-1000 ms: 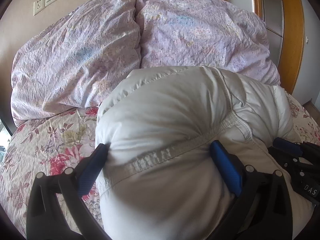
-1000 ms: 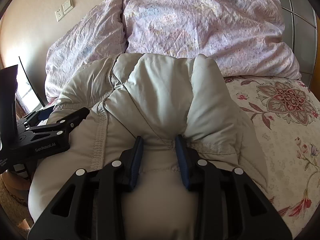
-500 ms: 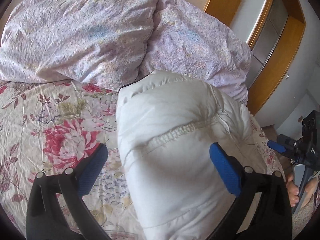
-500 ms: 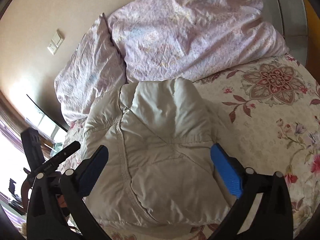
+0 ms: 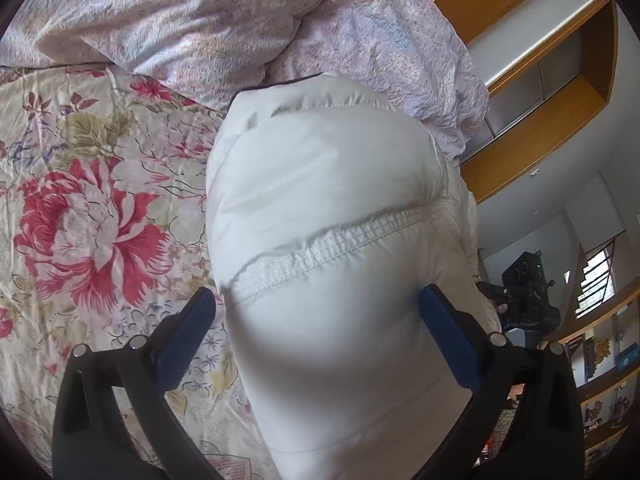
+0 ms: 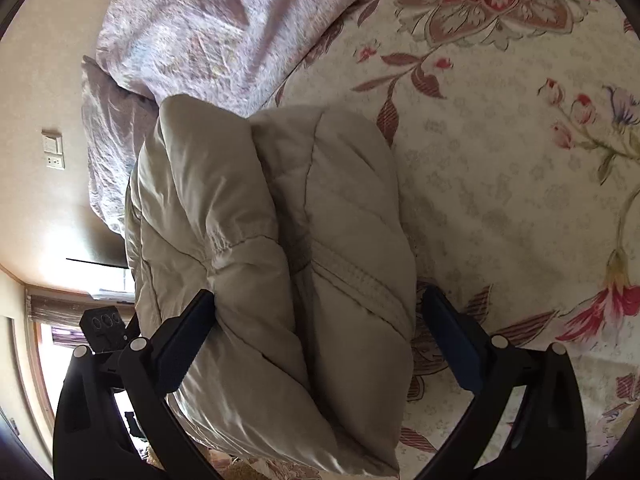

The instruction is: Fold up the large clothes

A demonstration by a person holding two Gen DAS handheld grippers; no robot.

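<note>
A puffy white down jacket (image 5: 320, 208) lies folded into a thick bundle on the floral bedsheet (image 5: 92, 216). My left gripper (image 5: 316, 328) is open, its blue pads spread wide on either side of the bundle's near end. In the right wrist view the same jacket (image 6: 256, 240) looks beige, with a stitched seam across it. My right gripper (image 6: 316, 332) is open too, its jaws wide apart astride the bundle's near end. Neither gripper pinches the fabric.
Two lilac pillows (image 5: 208, 20) lie at the head of the bed behind the jacket, also in the right wrist view (image 6: 224, 28). A wooden wardrobe (image 5: 552, 92) stands at the right. A wall socket (image 6: 54, 152) is on the left wall.
My right gripper has let go of the jacket and opened wide. Both grippers have swung outward to the two sides of the bundle, which now rests on the bed.
</note>
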